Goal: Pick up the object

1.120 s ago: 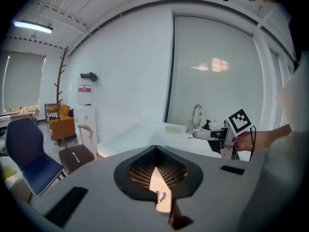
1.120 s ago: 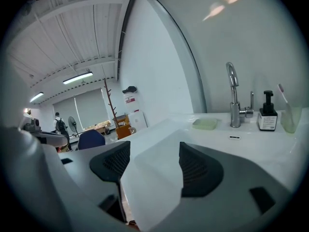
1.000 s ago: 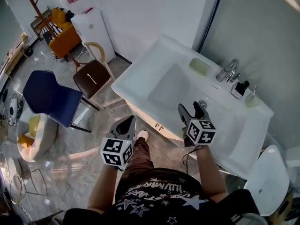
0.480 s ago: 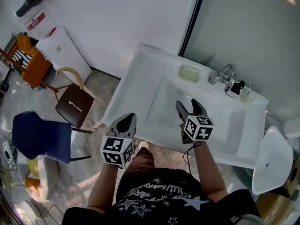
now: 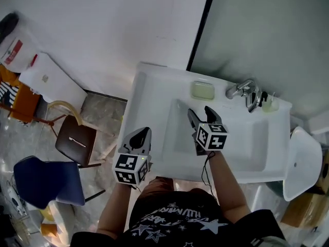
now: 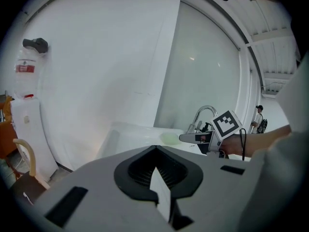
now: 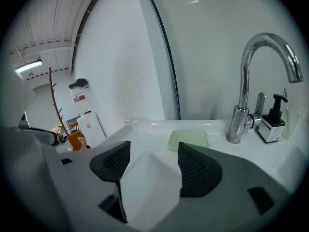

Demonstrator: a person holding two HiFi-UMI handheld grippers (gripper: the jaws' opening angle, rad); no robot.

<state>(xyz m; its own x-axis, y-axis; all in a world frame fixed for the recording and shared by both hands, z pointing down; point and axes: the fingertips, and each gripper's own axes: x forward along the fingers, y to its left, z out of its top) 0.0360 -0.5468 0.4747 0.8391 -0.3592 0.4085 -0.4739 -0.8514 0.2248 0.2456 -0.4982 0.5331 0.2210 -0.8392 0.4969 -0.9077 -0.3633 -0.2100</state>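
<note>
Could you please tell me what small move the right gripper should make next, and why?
Probably ease the right gripper forward toward the pale green soap on the back ledge of the sink. Its fingers stand apart with nothing between them. The soap lies just ahead, roughly in line with the gap, and is not yet reached.

L tongs [image 5: 140, 135] jaws together; R tongs [image 5: 199, 112] jaws apart, empty, ahead of L.

Left of the curved chrome tap [image 5: 240, 89], the pale green rectangular soap dish [image 5: 203, 90] has bare white sink [image 5: 146, 89] rim around it. The bowl before the tap lies open under the spread right tool [image 5: 199, 111]. A black-topped pump bottle [image 5: 259, 99] crowds the tap's right.
</note>
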